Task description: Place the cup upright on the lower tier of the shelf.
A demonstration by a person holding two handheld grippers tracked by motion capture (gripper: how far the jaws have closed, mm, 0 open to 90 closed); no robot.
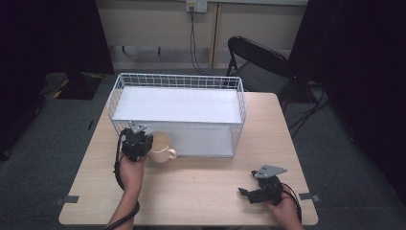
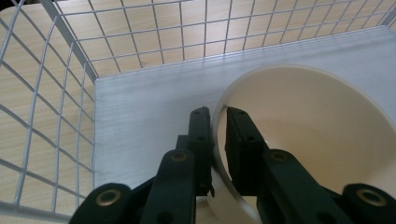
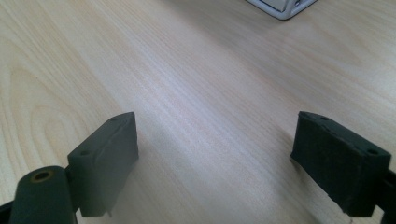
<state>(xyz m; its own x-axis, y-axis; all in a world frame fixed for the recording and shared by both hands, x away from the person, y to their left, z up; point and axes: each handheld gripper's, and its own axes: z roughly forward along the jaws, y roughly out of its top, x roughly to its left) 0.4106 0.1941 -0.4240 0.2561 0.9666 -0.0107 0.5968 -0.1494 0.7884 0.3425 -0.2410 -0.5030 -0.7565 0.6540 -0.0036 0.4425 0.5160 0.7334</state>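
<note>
A cream cup (image 1: 161, 145) with a handle on its front right side is at the front left corner of the white wire basket (image 1: 177, 81). My left gripper (image 1: 148, 143) is shut on the cup's left rim. In the left gripper view the jaws pinch the thin rim of the cup (image 2: 317, 135), one inside and one outside, at my left gripper (image 2: 217, 114), over the basket's white floor (image 2: 149, 107). I cannot tell whether the cup rests on that floor. My right gripper (image 1: 245, 192) stands open low over the bare table near the front right; its jaws are wide apart at my right gripper (image 3: 215, 135).
The basket takes up the back half of the wooden table (image 1: 201, 187). Its wire wall (image 2: 42, 121) stands close on the left of the cup. A corner of the basket (image 3: 280, 7) lies far ahead of the right gripper. A black folding chair (image 1: 258, 57) stands behind the table.
</note>
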